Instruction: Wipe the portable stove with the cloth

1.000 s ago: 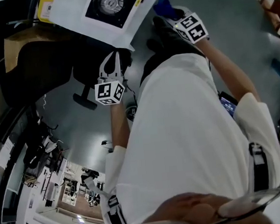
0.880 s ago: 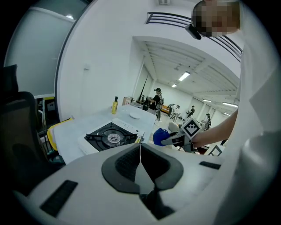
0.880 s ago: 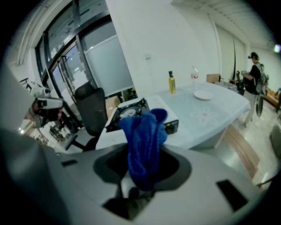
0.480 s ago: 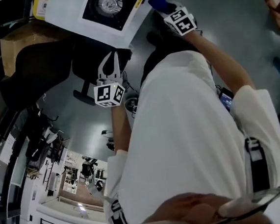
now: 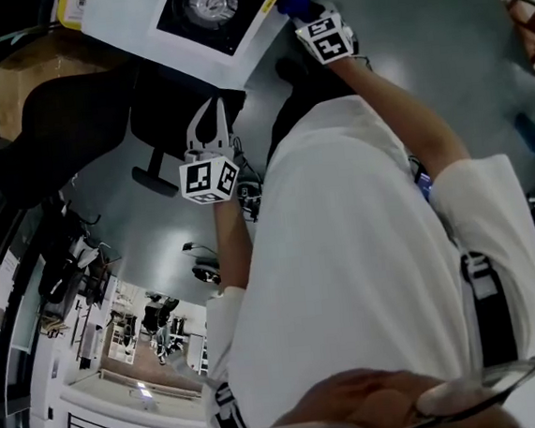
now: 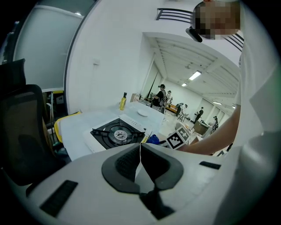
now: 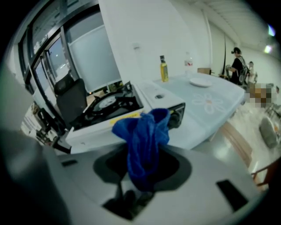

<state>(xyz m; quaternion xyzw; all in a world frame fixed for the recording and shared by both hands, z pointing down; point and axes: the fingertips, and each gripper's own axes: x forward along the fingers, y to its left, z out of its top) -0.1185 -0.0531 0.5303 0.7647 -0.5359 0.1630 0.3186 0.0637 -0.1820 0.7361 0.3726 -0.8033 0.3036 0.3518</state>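
Observation:
The portable stove (image 5: 212, 2), black-topped with a round burner in a white casing, sits on a white table at the top of the head view. My right gripper (image 5: 300, 12) is shut on the blue cloth (image 5: 292, 1) and holds it just off the stove's near right corner. In the right gripper view the cloth (image 7: 144, 140) bunches up out of the jaws in front of the stove (image 7: 114, 105). My left gripper (image 5: 209, 110) hangs lower, short of the table, shut with nothing in it; its view shows the stove (image 6: 117, 133) beyond the closed pads.
A black office chair (image 5: 71, 124) stands left of the table, close to my left gripper. On the table (image 7: 206, 110) behind the stove are a yellow bottle (image 7: 163, 70) and a white plate (image 7: 201, 81). Grey floor lies to the right.
My right gripper has carried the blue cloth up and slightly left, closer to the stove's corner. The left gripper has stayed almost where it was.

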